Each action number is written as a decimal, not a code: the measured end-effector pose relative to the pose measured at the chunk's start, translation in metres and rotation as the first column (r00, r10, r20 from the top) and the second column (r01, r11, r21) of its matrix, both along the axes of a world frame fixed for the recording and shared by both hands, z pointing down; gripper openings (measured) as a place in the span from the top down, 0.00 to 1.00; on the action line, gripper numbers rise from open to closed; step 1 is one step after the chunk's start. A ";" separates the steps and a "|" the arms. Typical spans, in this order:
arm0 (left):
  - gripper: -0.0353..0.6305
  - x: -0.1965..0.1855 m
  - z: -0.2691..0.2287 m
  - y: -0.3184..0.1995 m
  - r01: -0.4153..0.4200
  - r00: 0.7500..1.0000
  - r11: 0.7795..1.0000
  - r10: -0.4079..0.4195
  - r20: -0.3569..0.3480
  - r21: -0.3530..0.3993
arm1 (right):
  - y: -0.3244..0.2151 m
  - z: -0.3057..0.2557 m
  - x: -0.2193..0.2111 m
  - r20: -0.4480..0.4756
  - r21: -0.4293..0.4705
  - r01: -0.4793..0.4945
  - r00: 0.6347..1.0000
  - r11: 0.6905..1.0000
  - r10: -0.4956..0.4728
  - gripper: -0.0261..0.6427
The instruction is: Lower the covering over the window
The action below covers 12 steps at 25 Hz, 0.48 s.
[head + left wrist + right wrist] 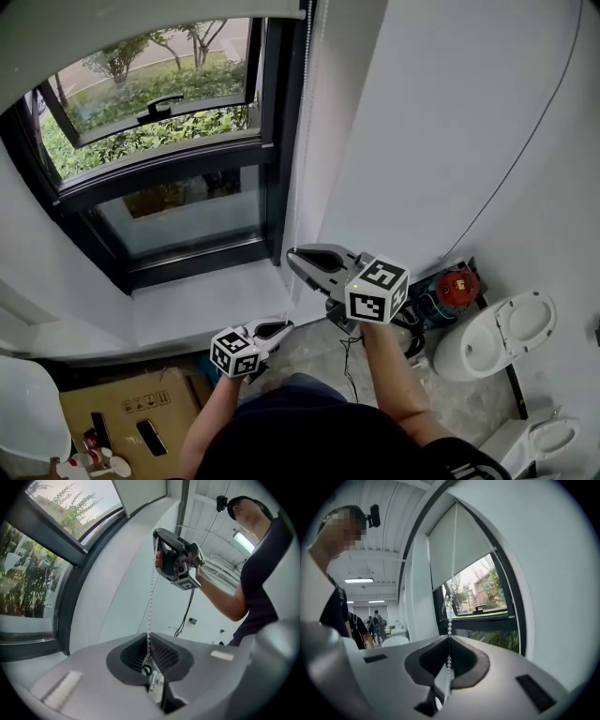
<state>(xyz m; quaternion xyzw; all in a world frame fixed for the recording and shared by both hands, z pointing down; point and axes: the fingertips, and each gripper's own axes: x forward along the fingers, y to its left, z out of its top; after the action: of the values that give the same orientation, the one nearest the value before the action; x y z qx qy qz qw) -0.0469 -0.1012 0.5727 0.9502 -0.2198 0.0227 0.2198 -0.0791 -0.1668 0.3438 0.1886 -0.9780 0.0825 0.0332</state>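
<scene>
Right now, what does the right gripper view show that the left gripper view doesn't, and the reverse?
Right gripper view only: a clear look at the roller blind covering the top of the window, and people in a room behind. Left gripper view only: the right gripper shut on the bead chain higher up, and the person's forearm. Both: the chain pinched in that view's own fingers, plus the window.

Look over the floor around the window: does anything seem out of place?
Yes: a white toilet stands on the floor by the wall, beside a red device. It seems stored rather than plumbed in, though I cannot tell.
</scene>
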 end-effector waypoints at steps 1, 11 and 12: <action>0.91 0.001 0.005 0.003 -0.001 1.000 1.000 0.001 0.001 -0.012 | 0.000 0.006 0.000 0.013 -0.019 0.001 1.000 1.000 -0.001 0.94; 0.91 0.003 0.011 0.003 -0.009 1.000 0.998 0.007 -0.028 -0.067 | -0.001 0.079 -0.003 -0.122 -0.111 -0.017 0.993 0.994 0.004 0.94; 0.91 0.002 0.010 0.003 -0.008 1.000 0.998 0.006 -0.027 -0.066 | 0.000 0.083 -0.005 -0.131 -0.115 -0.014 0.991 0.993 -0.001 0.94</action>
<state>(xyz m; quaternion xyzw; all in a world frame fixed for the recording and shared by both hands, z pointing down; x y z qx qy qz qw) -0.0448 -0.0984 0.5831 0.9434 -0.2128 0.0180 0.2537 -0.0840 -0.1669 0.4271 0.1944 -0.9668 0.1264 0.1078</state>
